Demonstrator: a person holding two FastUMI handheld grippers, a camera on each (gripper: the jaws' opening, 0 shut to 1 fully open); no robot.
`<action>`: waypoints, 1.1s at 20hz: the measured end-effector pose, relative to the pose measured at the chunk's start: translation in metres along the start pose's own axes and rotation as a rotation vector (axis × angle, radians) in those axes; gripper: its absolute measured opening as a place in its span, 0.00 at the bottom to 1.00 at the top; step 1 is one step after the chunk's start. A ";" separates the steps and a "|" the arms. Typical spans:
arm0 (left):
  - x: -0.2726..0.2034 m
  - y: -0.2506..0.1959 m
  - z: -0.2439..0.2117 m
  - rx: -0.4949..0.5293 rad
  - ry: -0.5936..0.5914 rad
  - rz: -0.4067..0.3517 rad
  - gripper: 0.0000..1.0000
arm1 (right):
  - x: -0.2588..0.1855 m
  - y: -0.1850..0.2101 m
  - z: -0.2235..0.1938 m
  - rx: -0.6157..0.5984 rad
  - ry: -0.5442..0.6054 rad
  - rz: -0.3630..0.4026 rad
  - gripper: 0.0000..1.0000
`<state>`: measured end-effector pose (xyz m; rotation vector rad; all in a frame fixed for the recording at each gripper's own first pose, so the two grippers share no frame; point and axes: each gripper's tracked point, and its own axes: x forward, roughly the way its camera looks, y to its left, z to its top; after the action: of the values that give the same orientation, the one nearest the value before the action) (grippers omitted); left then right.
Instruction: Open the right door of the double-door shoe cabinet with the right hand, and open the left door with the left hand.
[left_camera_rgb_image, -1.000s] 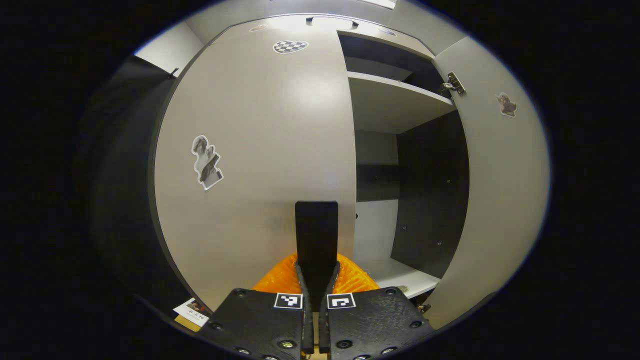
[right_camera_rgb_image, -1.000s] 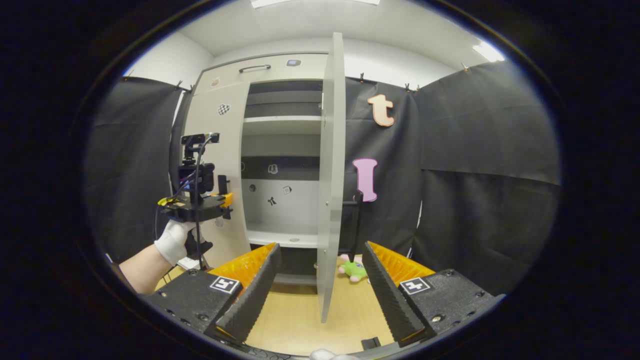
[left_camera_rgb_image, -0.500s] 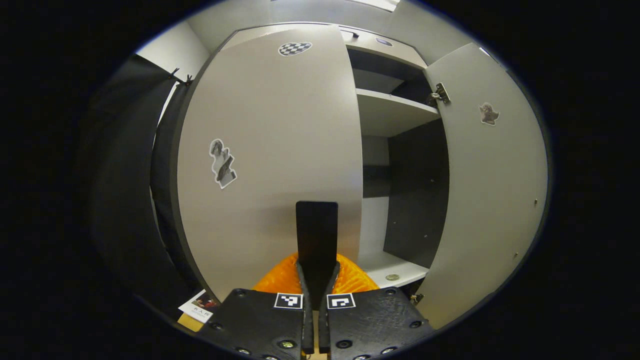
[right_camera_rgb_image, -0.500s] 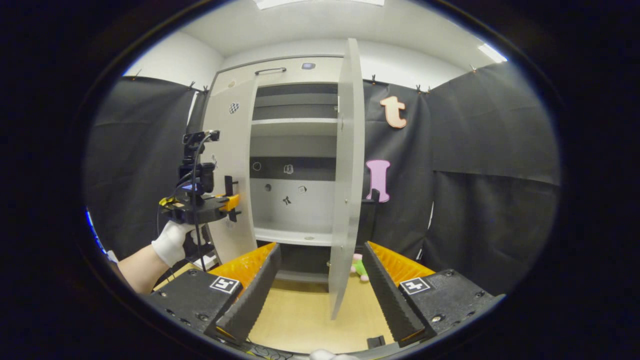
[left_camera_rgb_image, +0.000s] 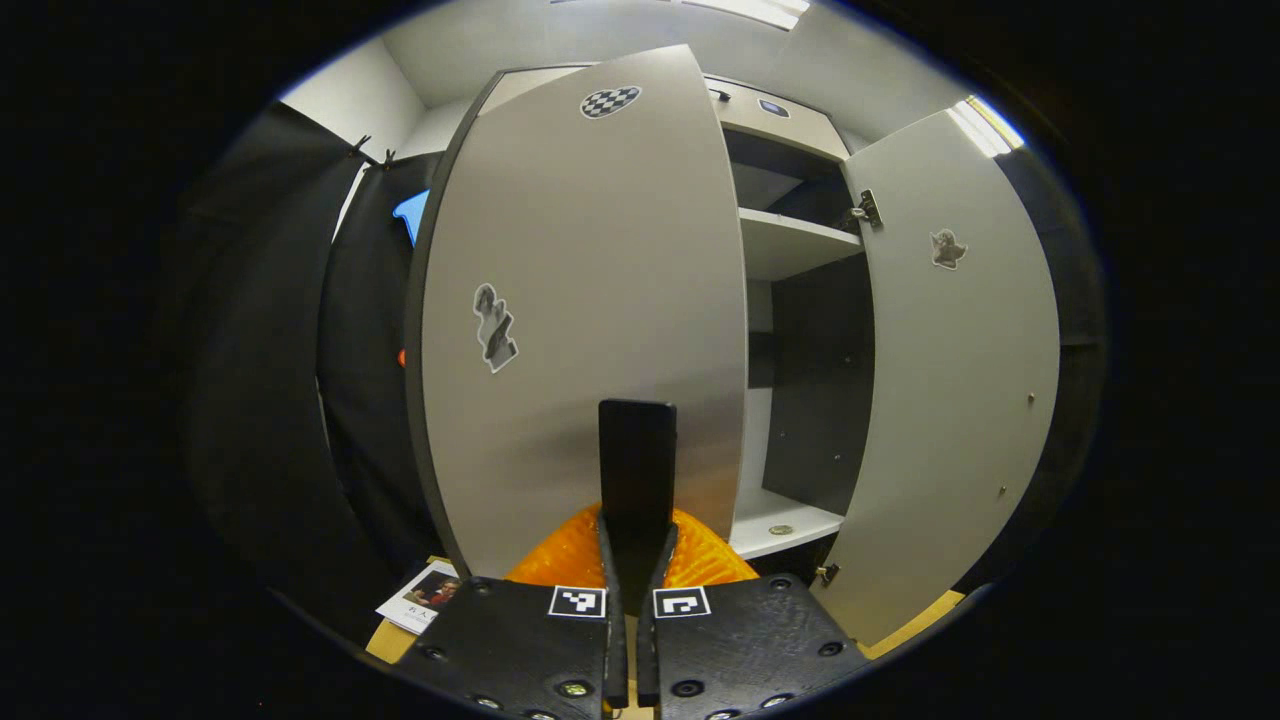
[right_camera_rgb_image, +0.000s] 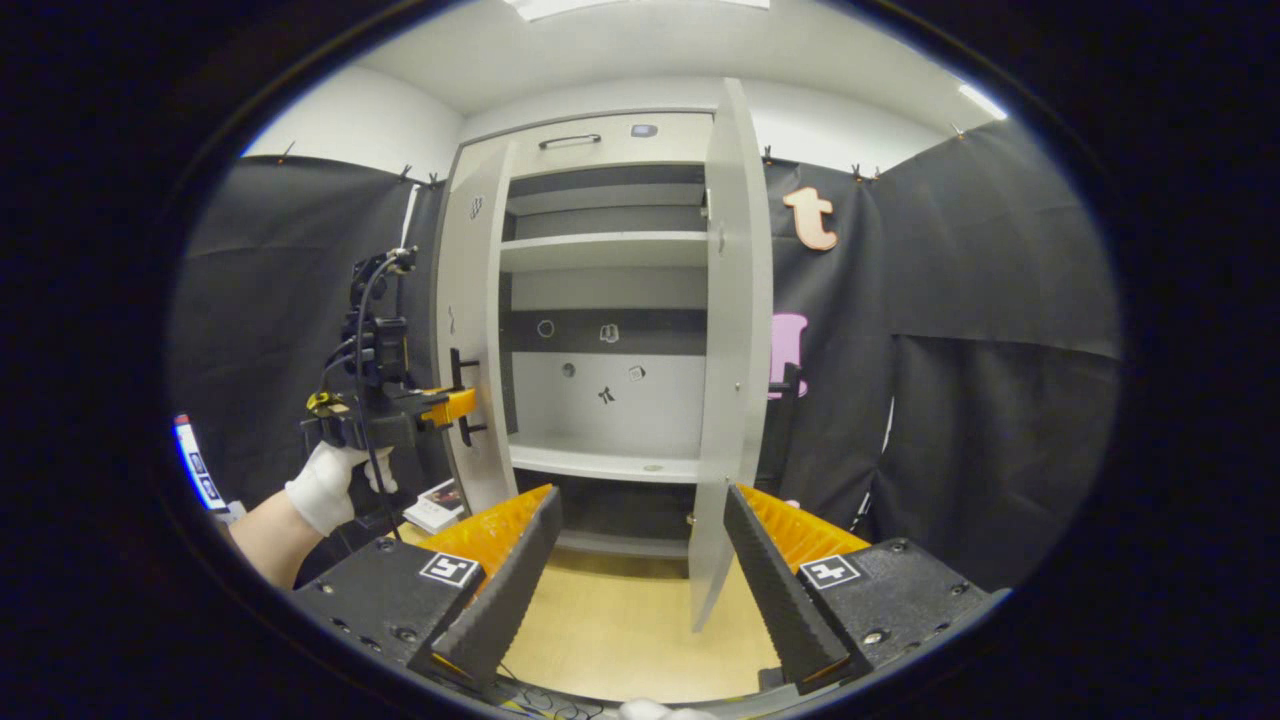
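The pale grey shoe cabinet stands with both doors swung out. The left door (left_camera_rgb_image: 590, 300) carries a flat black handle (left_camera_rgb_image: 637, 460), and my left gripper (left_camera_rgb_image: 637, 535) is shut on it. In the right gripper view that door (right_camera_rgb_image: 470, 330) stands partly open, with a white-gloved hand (right_camera_rgb_image: 325, 485) holding the left gripper (right_camera_rgb_image: 452, 405) at the handle. The right door (left_camera_rgb_image: 950, 400) stands wide open; in the right gripper view its edge (right_camera_rgb_image: 735, 350) faces me. My right gripper (right_camera_rgb_image: 640, 540) is open, apart from the door, with nothing between its fingers.
Inside the cabinet are a pale upper shelf (right_camera_rgb_image: 600, 248) and a lower shelf (right_camera_rgb_image: 610, 462) with a small round thing (left_camera_rgb_image: 781, 529) on it. A photo card (left_camera_rgb_image: 425, 597) lies on the wooden floor (right_camera_rgb_image: 620, 640) by the left door. Black cloth walls stand on both sides.
The left door has swung further out with my left gripper on its handle. The right door stays open, and my right gripper stays open and clear of it.
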<state>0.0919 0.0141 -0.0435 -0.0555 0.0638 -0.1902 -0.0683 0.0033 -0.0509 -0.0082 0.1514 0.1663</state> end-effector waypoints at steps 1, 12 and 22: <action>-0.005 0.003 -0.001 0.000 0.001 0.005 0.03 | 0.000 0.004 -0.001 0.003 0.000 0.007 1.00; -0.046 0.045 -0.003 0.021 -0.001 0.090 0.02 | 0.008 0.041 -0.002 -0.001 0.001 0.083 1.00; -0.065 0.078 -0.004 0.019 -0.009 0.126 0.02 | 0.008 0.065 -0.001 -0.003 -0.003 0.125 1.00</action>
<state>0.0423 0.1026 -0.0489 -0.0328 0.0559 -0.0651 -0.0709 0.0684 -0.0527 -0.0012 0.1486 0.2908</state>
